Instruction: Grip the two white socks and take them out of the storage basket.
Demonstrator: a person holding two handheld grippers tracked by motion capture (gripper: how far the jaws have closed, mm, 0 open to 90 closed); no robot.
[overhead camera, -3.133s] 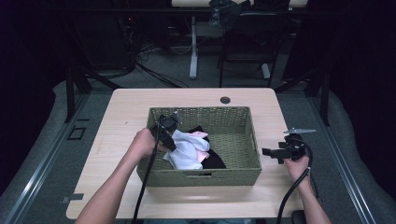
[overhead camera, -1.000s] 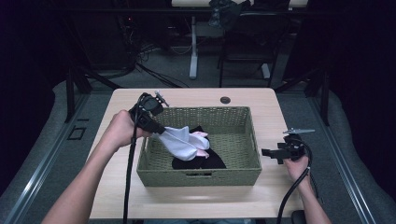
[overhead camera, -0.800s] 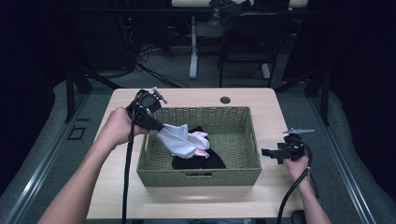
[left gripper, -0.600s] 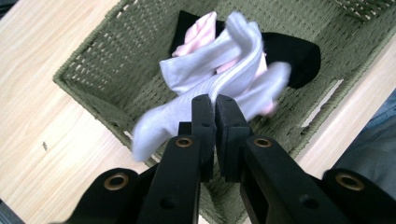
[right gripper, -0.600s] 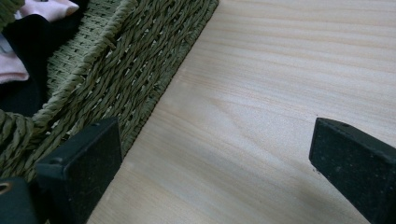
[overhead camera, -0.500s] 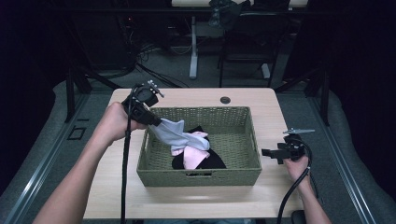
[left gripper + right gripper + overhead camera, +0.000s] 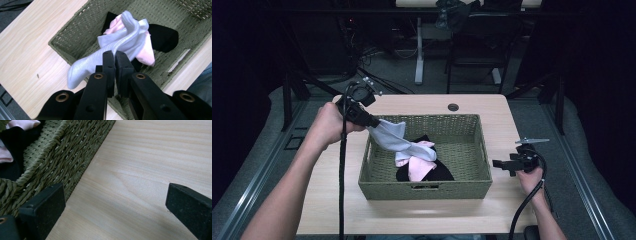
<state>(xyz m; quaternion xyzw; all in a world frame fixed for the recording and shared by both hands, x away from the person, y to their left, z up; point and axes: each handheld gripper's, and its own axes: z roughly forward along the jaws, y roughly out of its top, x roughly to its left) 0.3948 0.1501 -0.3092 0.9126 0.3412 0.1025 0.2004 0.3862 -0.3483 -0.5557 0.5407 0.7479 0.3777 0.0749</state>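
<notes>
Left gripper (image 7: 371,121): my jaws clamp the grey sock (image 7: 394,140), upper left of frame, over basket (image 7: 422,190) rim.
Right gripper (image 7: 497,163): jaws spread wide, nothing between, right of basket on surface (image 7: 337,200).

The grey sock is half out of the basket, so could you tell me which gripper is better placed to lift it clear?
Left. The left gripper is shut on the grey sock above the wicker basket; the right gripper sits open beside the basket, holding nothing.
</notes>
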